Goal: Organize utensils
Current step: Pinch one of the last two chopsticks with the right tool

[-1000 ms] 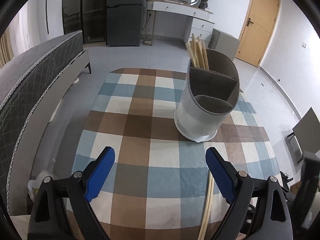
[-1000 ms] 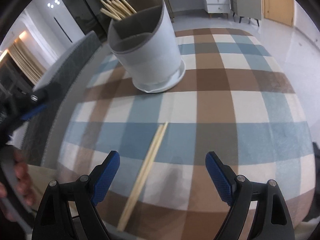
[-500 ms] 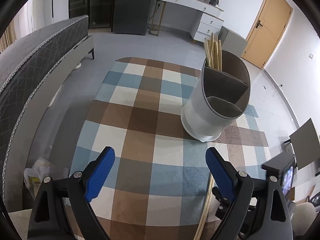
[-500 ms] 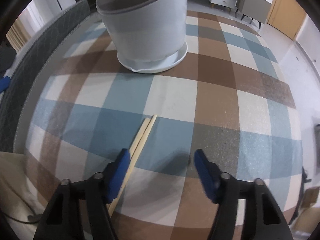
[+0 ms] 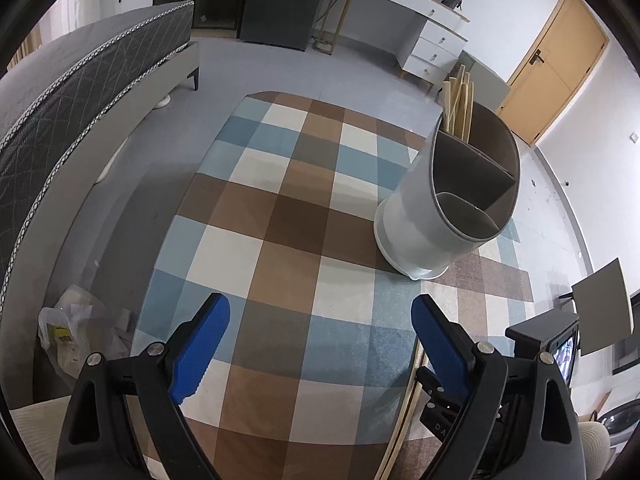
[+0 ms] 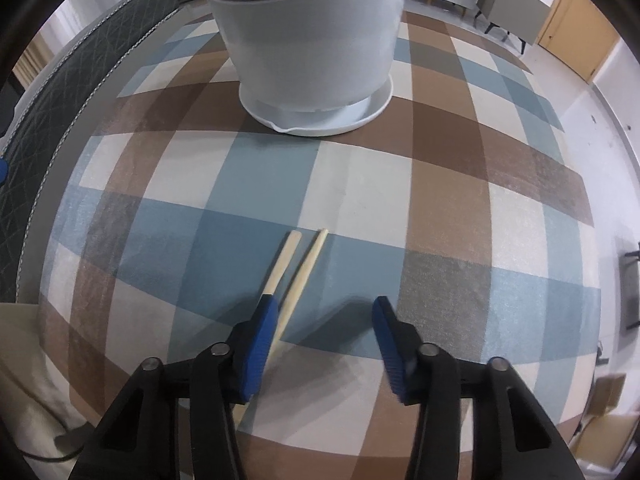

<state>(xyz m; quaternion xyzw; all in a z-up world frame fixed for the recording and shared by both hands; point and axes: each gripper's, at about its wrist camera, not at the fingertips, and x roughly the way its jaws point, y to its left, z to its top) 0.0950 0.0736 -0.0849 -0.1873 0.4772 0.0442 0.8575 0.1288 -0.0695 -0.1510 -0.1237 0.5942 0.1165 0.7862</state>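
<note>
Two pale wooden chopsticks (image 6: pixel 308 264) lie side by side on the checked tablecloth (image 6: pixel 440 200), their tips a little apart. My right gripper (image 6: pixel 326 320) points down over their near part and its jaws are closing. One stick runs just inside the left pad (image 6: pixel 262 336); the other passes under that finger. The right pad stands off, touching nothing. The white utensil holder (image 6: pixel 312 40) stands beyond. In the left wrist view the holder (image 5: pixel 448 216) has grey compartments, with several chopsticks (image 5: pixel 460 100) in the far one. My left gripper (image 5: pixel 320 320) hangs open above the cloth.
A grey quilted bed (image 5: pixel 80 80) runs along the table's left side. A plastic bag (image 5: pixel 72 336) lies on the floor beside it. A white dresser (image 5: pixel 420 28) and a wooden door (image 5: pixel 556 68) stand at the back. The table's near edge is close under both grippers.
My right gripper has come down over the loose chopsticks and its jaws have narrowed. The two sticks' tips have spread apart. The left gripper drifted slightly, staying open.
</note>
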